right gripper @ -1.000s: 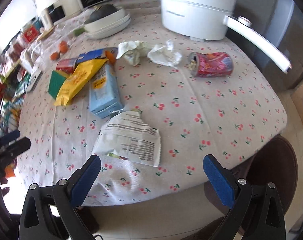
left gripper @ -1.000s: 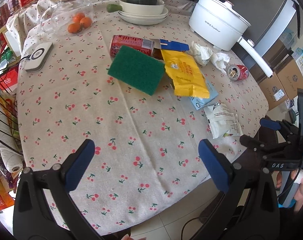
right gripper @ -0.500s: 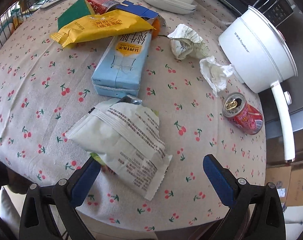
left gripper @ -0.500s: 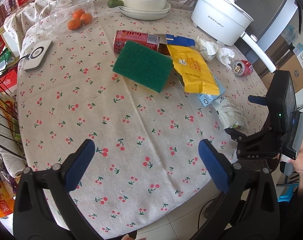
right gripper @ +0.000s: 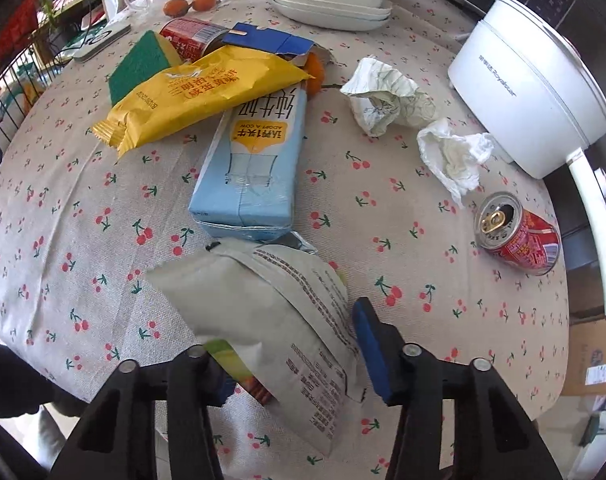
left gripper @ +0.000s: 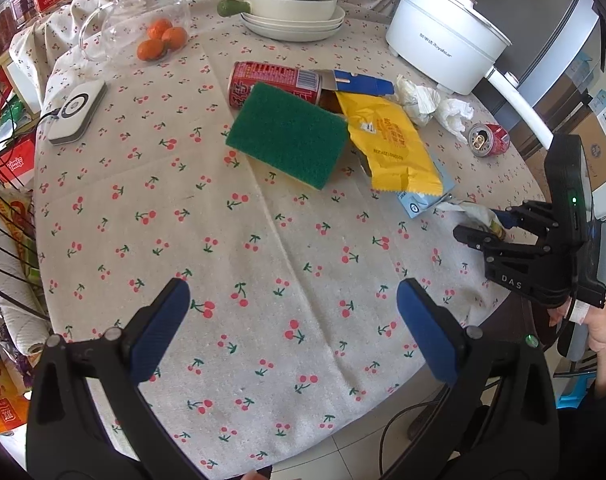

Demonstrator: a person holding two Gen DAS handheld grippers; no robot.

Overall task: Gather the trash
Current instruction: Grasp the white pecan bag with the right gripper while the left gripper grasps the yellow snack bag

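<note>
since half a second ago the right gripper has closed in around the white snack bag at the tabletop's right edge, jaws half shut, grip unconfirmed; thin foil could slip free. left gripper hangs wide open, empty.

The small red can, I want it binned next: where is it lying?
The small red can lies on its side at the table's right edge in the right wrist view, beside the white pot's handle, just past the crumpled tissue.
</note>
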